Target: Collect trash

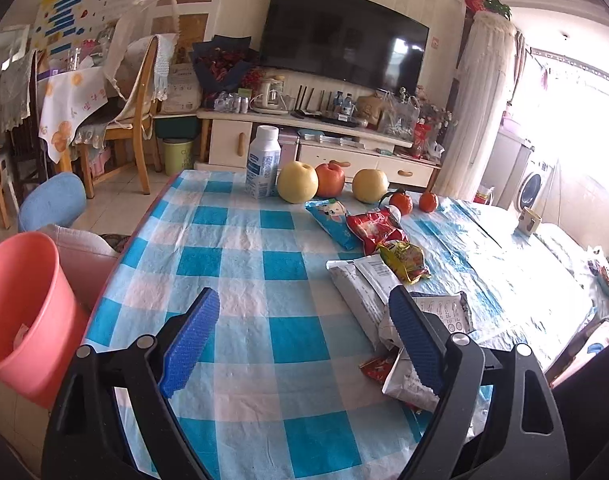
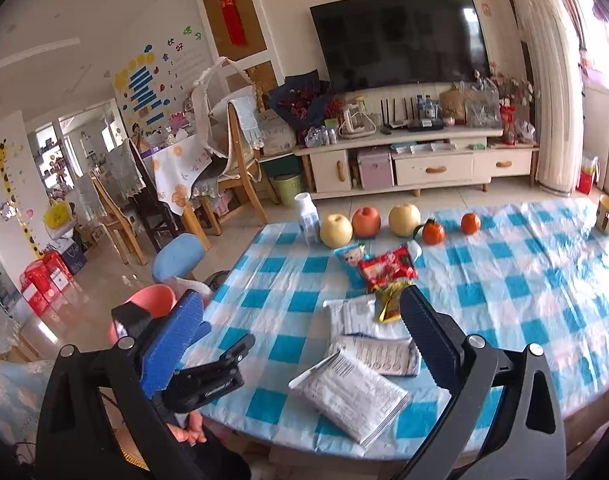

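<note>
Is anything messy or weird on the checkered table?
Yes. Crumpled snack wrappers and flattened grey mailer bags lie scattered mid-table, while the fruit and the milk bottle stand in a neat row behind. Nothing looks spilled.

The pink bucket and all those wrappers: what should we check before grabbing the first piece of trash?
1. Left hand-held gripper open: ok.
2. Right hand-held gripper open: ok.
3. Both holding nothing: ok.
4. Pink bucket beside the table, upright with mouth open: ok.
5. Gray mailer bags lie nearest, nothing on the front one: ok.
6. Fruit row stands apart from the snack wrappers: ok.
</note>
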Tool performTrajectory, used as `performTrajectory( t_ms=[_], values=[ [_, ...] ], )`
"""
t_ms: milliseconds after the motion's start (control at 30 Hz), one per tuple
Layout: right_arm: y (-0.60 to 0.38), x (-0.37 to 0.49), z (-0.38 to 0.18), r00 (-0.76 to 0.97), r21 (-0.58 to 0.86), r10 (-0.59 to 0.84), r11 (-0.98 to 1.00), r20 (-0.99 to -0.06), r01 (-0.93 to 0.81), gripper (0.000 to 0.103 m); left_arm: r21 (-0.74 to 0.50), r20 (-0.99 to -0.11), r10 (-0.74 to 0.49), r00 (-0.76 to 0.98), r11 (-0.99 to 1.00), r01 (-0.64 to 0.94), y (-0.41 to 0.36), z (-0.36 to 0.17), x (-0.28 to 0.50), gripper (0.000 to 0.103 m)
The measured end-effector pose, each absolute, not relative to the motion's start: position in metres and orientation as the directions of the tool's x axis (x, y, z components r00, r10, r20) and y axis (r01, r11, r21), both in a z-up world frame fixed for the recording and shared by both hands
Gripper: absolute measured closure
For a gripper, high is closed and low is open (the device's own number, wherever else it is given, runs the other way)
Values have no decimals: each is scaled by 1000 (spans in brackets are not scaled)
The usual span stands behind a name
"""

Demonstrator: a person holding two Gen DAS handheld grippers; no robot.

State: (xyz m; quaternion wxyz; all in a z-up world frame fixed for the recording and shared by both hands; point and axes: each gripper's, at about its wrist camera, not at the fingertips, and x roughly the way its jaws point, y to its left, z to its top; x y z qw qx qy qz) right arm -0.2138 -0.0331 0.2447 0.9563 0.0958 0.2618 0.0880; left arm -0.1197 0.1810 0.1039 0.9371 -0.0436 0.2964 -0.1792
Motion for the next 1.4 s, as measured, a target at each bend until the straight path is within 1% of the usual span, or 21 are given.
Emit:
performTrajectory(
  t_ms=[200,333,433,500,533,567,600,667,733,767,867,967,1067,1233,1300,1400],
  values=[
    [-37,-168,246,863,127,145,987,-483,-94,4,-243,-553,-383,740,924,296,183,99,-108,17],
    [-53,-123,227,848,103,125,991,-515,-83,4,-220,-571,-393,721,919,327,172,94,-101,17],
    [-76,-85,199,832,108,100,993,-546,-49,4,-177,-595,-385,706,919,353,162,89,-96,17],
    [-92,-61,172,803,105,78,994,-591,-20,4,-149,-613,-379,693,917,370,156,86,-91,17],
    [-99,-44,157,758,101,55,995,-650,14,4,-138,-616,-380,690,914,381,153,85,-90,17],
    [-102,-33,150,736,123,76,992,-672,9,4,-131,-618,-384,686,911,392,151,85,-87,17],
    [-104,-23,145,725,141,109,990,-680,-17,4,-138,-620,-396,677,905,403,149,85,-81,17],
    [-102,-8,136,704,96,90,995,-705,-31,4,-170,-621,-422,661,895,412,147,84,-69,17],
    [-103,8,116,649,116,113,993,-752,-39,4,-225,-625,-457,633,882,414,144,84,-48,17],
    [-105,17,101,606,133,119,991,-787,-22,6,-240,-625,-463,629,880,410,144,83,-41,17],
    [-103,33,69,504,149,138,989,-852,-18,27,-284,-629,-478,613,876,391,135,82,-7,17],
    [-105,36,51,451,167,153,986,-879,-9,27,-300,-637,-477,606,877,376,122,82,21,17],
    [-110,37,49,453,174,155,985,-878,-1,27,-304,-657,-464,594,884,354,102,78,54,17],
    [-116,47,42,434,226,196,974,-879,19,29,-327,-719,-430,546,903,280,66,58,112,17],
    [-114,50,38,415,238,213,971,-885,10,32,-321,-742,-413,528,910,262,52,51,131,17],
    [-111,51,33,394,220,201,976,-897,1,32,-282,-786,-360,502,932,227,34,39,154,17]
  ],
)
